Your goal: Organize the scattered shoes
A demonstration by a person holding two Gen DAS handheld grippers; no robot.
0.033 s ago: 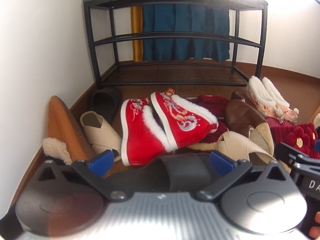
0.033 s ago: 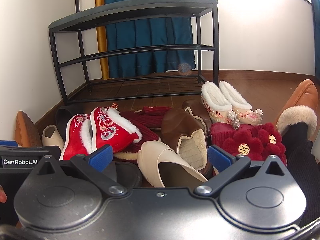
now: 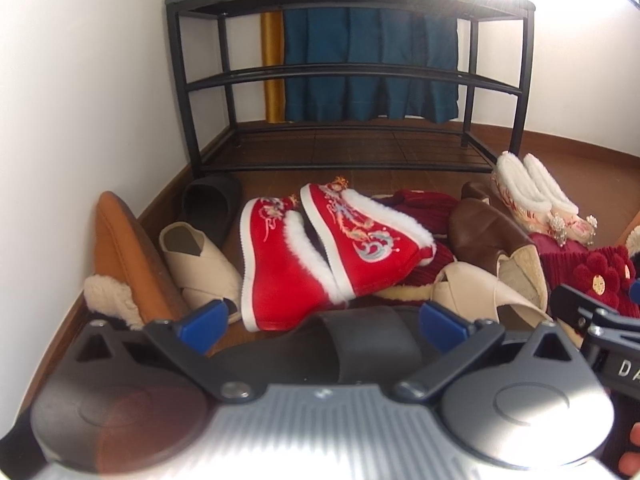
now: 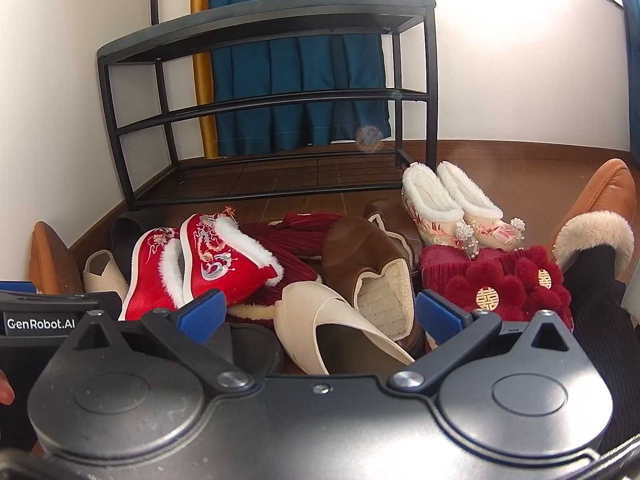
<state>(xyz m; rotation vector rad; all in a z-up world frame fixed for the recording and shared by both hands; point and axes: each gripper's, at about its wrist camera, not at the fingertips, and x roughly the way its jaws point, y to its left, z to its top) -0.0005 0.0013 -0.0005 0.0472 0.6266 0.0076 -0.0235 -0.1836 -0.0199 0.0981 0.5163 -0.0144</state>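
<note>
A heap of shoes lies on the wood floor in front of an empty black shoe rack [image 3: 348, 76] [image 4: 272, 88]. In the heap are a pair of red embroidered boots [image 3: 320, 252] [image 4: 208, 264], a brown slipper [image 3: 488, 232] [image 4: 368, 264], cream slippers [image 3: 196, 264] [image 4: 328, 320], white fur-trimmed slippers [image 3: 536, 200] [image 4: 456, 204], dark red flower slippers [image 4: 504, 284] and a black slide [image 3: 320, 344]. My left gripper [image 3: 320, 320] is open, low over the black slide. My right gripper [image 4: 320, 312] is open over a cream slipper.
A white wall runs along the left with an orange fur-lined boot [image 3: 128, 256] leaning on it. A second orange boot [image 4: 600, 216] lies at the right. Blue curtains [image 4: 296, 72] hang behind the rack. The other gripper shows at each view's edge.
</note>
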